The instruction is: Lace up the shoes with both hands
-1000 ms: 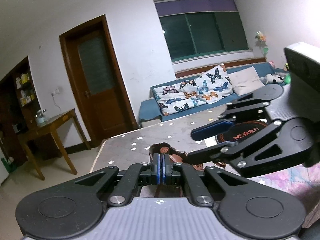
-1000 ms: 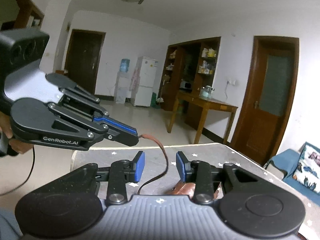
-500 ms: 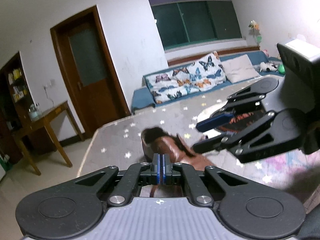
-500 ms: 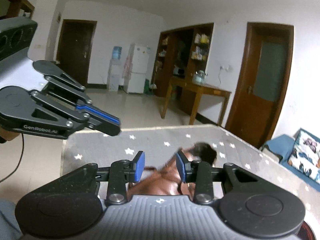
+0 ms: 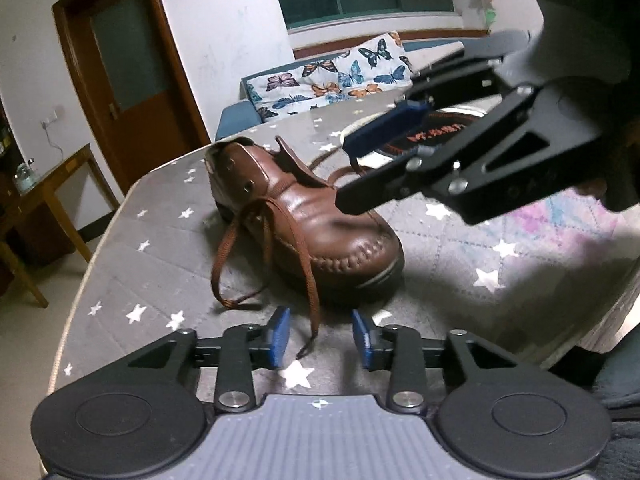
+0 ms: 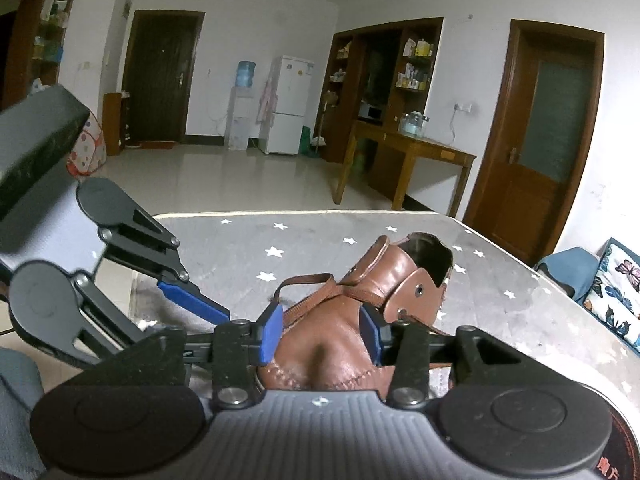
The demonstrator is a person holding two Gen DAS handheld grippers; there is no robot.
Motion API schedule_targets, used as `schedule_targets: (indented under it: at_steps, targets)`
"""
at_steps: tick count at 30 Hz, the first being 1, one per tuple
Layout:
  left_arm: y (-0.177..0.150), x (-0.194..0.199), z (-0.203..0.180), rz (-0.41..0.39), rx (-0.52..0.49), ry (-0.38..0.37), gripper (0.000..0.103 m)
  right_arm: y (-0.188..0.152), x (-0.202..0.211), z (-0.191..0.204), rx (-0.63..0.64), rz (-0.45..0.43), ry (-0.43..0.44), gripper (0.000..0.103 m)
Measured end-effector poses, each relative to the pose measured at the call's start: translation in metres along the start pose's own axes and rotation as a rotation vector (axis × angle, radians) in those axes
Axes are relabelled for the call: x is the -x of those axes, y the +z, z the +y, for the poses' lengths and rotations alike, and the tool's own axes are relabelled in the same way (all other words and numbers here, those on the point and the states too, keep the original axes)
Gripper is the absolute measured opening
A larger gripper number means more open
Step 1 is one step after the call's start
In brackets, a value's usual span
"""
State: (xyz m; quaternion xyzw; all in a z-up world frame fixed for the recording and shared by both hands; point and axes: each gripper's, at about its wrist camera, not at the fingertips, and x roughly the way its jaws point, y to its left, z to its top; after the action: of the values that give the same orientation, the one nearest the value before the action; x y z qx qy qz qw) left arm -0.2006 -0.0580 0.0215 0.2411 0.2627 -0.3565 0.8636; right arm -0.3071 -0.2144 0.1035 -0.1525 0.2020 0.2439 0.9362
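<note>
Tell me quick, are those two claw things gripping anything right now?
Left gripper: open, gripping nothing; the loose brown lace dangles between its fingers.
Right gripper: open, holding nothing, poised over the brown shoe.

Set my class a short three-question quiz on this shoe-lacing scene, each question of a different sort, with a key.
1. True or false: the left gripper is shut on the lace.
2. The shoe rests on: A a chair, B the starred table, C the floor.
3. Fill in: the right gripper has its jaws ____ over the shoe's toe.

Key: 1 false; 2 B; 3 open.
</note>
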Motion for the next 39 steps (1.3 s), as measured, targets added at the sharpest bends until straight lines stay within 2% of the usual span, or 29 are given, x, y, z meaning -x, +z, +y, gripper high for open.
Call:
schedule_targets:
  at_steps: [2,6,14,17,20,23,27,32,36,39]
  targets:
    - [-0.001,-0.003,0.000,0.004,-0.006,-0.009,0.038,-0.001,0.000,-0.001,0.000,0.006,-0.001,0.045]
    - [-0.004,-0.008,-0.001,0.012,-0.017,-0.028,0.027,-0.001,-0.002,0.000,0.004,0.011,0.000,0.045]
    - [-0.007,-0.016,0.009,0.020,0.008,-0.035,0.026,0.000,-0.005,-0.001,0.002,0.003,0.004,0.046]
    - [-0.006,-0.019,0.012,0.021,0.024,-0.057,0.011,-0.001,-0.007,-0.001,0.002,0.005,0.005,0.046]
    - [-0.005,-0.019,0.015,0.020,0.029,-0.066,0.006,0.000,-0.001,0.001,0.014,0.010,0.007,0.046]
    - [-0.002,-0.010,0.018,0.003,0.025,-0.059,0.004,0.001,0.000,0.002,0.031,0.012,0.010,0.046]
    - [0.011,0.019,0.024,-0.061,0.010,-0.072,0.003,0.002,0.000,0.005,0.076,0.010,0.030,0.046]
    - [0.031,0.053,0.027,-0.129,-0.054,-0.064,0.003,0.004,-0.005,0.019,0.207,-0.010,0.028,0.046]
    - [0.043,0.075,0.030,-0.168,-0.071,-0.089,0.003,0.005,-0.009,0.029,0.297,-0.053,0.014,0.046]
    - [0.050,0.089,0.029,-0.195,-0.056,-0.125,0.003,0.009,-0.010,0.028,0.276,-0.104,0.039,0.047]
